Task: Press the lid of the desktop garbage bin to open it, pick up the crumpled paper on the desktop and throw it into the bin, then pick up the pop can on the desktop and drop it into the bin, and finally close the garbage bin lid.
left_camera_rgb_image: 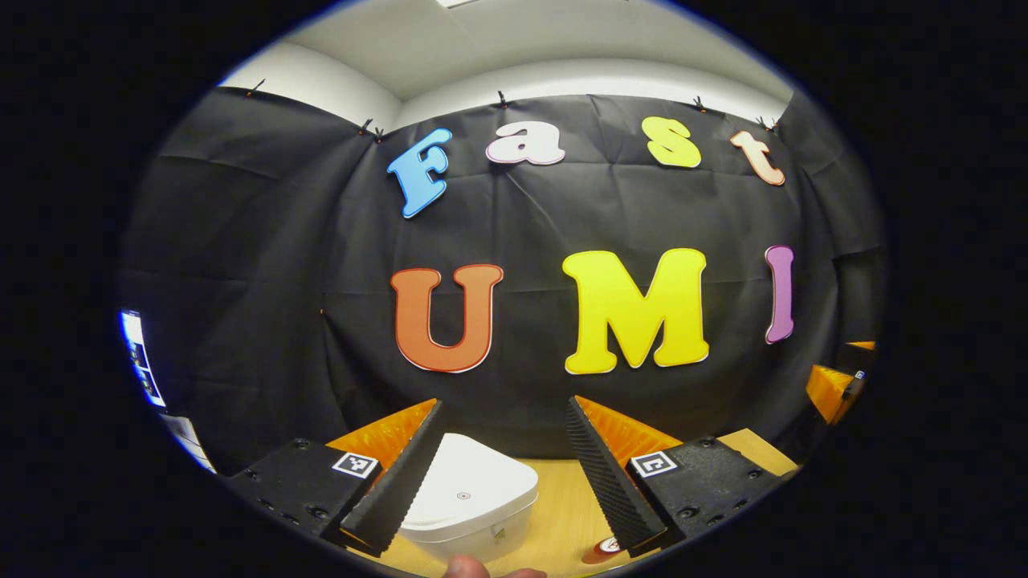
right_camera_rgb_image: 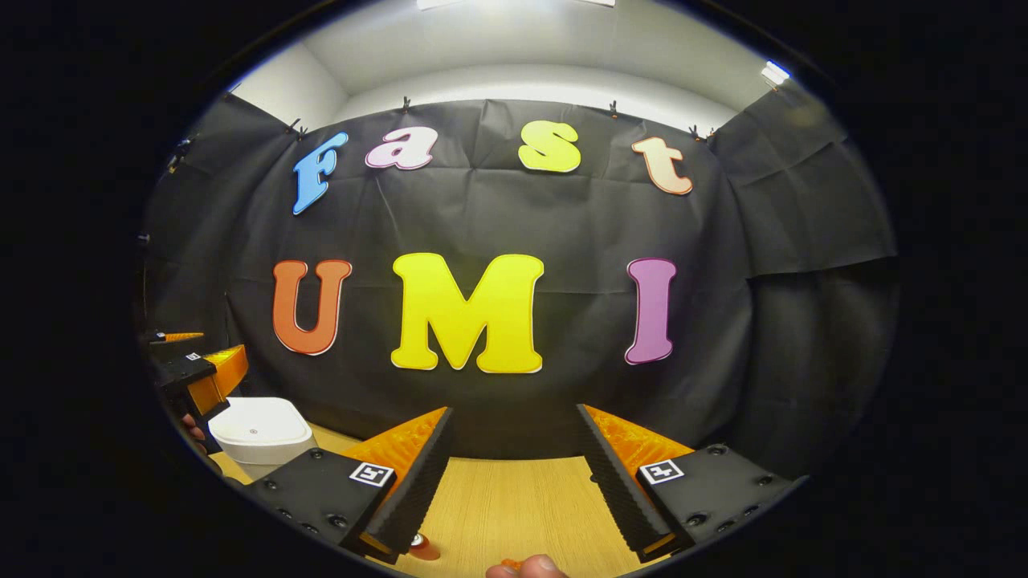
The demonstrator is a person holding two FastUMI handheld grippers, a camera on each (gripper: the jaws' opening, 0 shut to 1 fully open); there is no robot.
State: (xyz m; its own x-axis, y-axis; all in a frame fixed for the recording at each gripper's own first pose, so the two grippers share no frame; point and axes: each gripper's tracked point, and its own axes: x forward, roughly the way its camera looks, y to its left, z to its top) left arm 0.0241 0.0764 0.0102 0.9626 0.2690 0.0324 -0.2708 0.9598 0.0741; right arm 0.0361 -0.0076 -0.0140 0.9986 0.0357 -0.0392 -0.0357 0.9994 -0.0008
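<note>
We saw a light wooden table (right_camera_rgb_image: 514, 498) running back to the black cloth wall (right_camera_rgb_image: 562, 225), its far edge meeting the cloth's lower hem. Above the cloth we saw a white wall (left_camera_rgb_image: 562, 80) and a pale ceiling (right_camera_rgb_image: 514, 40) with a bright lamp (right_camera_rgb_image: 773, 74). At the far left, we caught a lit screen (left_camera_rgb_image: 138, 353), too blurred to tell more.

left claw (left_camera_rgb_image: 506, 474) open, nothing held | white bin (left_camera_rgb_image: 470, 502) below, lid closed | wooden desktop (left_camera_rgb_image: 562, 522)

bin (left_camera_rgb_image: 470, 502) on table (left_camera_rgb_image: 562, 514) | wall behind | can (left_camera_rgb_image: 606, 547) right of bin (partly hidden)
</note>
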